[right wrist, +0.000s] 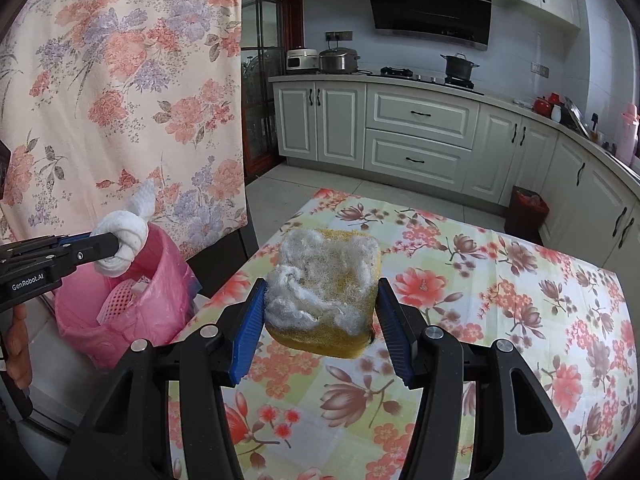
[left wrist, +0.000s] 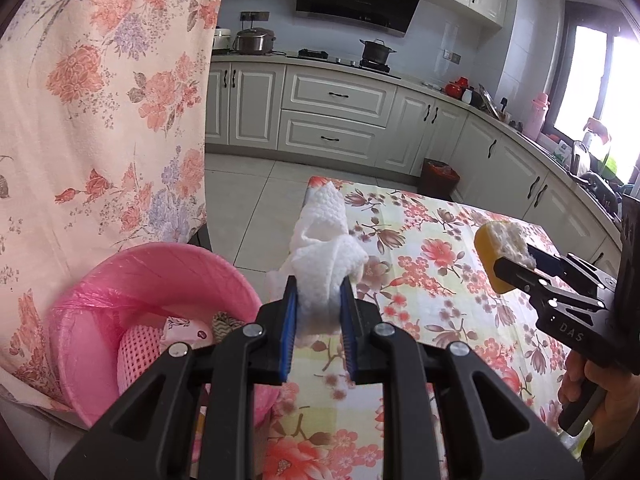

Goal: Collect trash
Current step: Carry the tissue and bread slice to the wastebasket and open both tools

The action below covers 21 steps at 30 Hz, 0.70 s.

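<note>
Tissue (left wrist: 326, 248), a knotted white wad, sits pinched between the blue pads of the left gripper (left wrist: 319, 300), whose jaws are nearly closed on it; most of the wad pokes out past the tips at the centre of the left wrist frame. The right gripper (right wrist: 320, 300) clamps a worn yellow sponge (right wrist: 326, 280) from both sides, jaws about half spread, frayed grey-white fibres facing the camera. Both loads hang in the air above the flowered table (left wrist: 440, 280), touching nothing else.

The pink bin (left wrist: 160, 280), lined with a pink bag, stands at the lower left of both frames, just beside the table's left edge and in front of a floral curtain (left wrist: 100, 100). It already holds a pink mesh piece and some wrappers. In the right wrist frame the tissue is close to the bin's mouth; the sponge is still over the table, farther right.

The step in hand looks like carrying both pieces to the bin. To do it well, bring each gripper squarely over the opening before letting go, since the bag's slack rim could catch a light wad and tip it outside. Dropping the tissue first makes sense, then clearing the left gripper so the right has room. The sponge is heavier and should fall straight, but its loose fibres may cling to a pad, so spread the jaws fully.
</note>
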Tool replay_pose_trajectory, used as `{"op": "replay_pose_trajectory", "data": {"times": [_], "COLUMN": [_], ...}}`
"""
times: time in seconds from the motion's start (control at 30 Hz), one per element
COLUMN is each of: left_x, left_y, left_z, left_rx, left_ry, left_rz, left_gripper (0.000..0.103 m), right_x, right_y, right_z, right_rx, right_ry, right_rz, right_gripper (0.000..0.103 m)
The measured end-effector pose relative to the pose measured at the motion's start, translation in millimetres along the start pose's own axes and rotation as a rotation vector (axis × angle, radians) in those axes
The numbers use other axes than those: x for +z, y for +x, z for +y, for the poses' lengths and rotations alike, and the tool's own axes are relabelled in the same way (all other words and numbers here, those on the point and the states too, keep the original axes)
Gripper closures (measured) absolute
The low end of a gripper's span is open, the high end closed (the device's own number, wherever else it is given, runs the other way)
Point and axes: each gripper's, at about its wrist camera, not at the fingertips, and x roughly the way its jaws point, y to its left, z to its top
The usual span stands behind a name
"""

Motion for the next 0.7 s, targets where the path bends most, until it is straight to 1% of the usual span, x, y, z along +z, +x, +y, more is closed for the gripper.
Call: {"op": "replay_pose_trajectory", "data": {"times": [0.33,0.7], "left_x": [-4,-12], "left_y": [-23,-39], "left_z": [40,87], "left_rx": [0.064,0.124], "left_ry": [-0.046,-0.104], "left_rz": [-0.031,-0.045], "left_gripper": [0.084,0.084], "right_x": [10,20], "right_y": [7,22], "right_z": [40,89], "right_rx": [0.048,0.109], "right_ry": [-0.041,-0.092], "right_rz": [-0.002,0.01], "right_gripper": [0.051,0.051]}}
